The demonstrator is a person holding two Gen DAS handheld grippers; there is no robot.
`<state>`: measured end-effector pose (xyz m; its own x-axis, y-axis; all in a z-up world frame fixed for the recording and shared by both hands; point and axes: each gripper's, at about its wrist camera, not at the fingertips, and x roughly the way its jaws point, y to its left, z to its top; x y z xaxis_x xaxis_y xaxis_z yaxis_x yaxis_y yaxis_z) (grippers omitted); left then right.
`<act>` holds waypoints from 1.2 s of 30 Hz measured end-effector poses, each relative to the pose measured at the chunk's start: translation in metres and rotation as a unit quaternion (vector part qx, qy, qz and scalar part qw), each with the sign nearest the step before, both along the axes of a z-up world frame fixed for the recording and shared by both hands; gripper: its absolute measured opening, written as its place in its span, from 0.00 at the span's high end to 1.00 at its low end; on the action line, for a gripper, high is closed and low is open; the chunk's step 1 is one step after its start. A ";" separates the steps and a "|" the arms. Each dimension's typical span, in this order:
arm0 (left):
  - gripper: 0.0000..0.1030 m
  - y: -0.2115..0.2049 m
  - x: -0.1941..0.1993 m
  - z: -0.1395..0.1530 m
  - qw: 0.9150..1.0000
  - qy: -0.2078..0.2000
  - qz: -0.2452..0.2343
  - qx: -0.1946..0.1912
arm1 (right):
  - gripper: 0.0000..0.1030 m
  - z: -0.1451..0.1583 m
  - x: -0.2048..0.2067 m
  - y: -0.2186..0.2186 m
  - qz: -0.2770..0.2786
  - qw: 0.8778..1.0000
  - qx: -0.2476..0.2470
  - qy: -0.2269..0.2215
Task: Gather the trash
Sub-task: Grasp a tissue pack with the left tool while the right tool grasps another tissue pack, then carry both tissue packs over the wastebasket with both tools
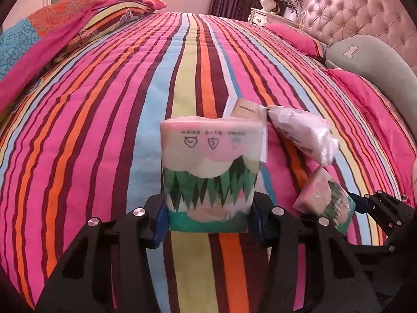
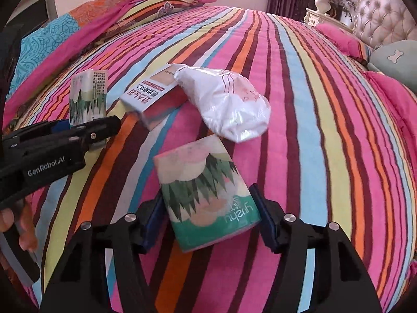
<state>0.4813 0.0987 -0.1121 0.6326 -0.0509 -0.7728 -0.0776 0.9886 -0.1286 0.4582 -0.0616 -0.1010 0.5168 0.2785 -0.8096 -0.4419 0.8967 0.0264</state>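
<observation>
My left gripper (image 1: 208, 216) is shut on a tissue pack (image 1: 211, 167) with green trees and pink clouds, held upright over the striped bedspread (image 1: 104, 130). The right wrist view shows that gripper (image 2: 88, 127) at the left with its pack (image 2: 88, 94). My right gripper (image 2: 208, 221) is shut on a second, tilted tissue pack (image 2: 203, 190), also seen at the right of the left wrist view (image 1: 325, 200) with the right gripper (image 1: 361, 204) beside it. A flat cardboard box (image 2: 153, 91) and a crumpled white plastic bag (image 2: 226, 104) lie on the bed just beyond.
A folded patterned quilt (image 2: 91, 26) lies at the bed's far left. Pink pillows (image 1: 294, 39), a grey-green bone-print cushion (image 1: 372, 60) and a tufted headboard (image 1: 359, 13) are at the right. A nightstand with a vase (image 1: 265, 13) stands behind. A hand (image 2: 15, 224) holds the left gripper.
</observation>
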 end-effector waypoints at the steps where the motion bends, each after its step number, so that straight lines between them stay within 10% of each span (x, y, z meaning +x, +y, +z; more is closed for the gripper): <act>1: 0.52 -0.002 -0.005 0.002 1.000 -0.001 -0.002 0.002 | 0.42 0.002 -0.004 -0.002 -0.005 1.000 -0.001 -0.002; 36: 0.52 -0.036 -0.278 0.048 1.000 -0.012 -0.023 0.017 | 0.42 0.065 -0.230 -0.096 -0.081 0.991 0.107 -0.003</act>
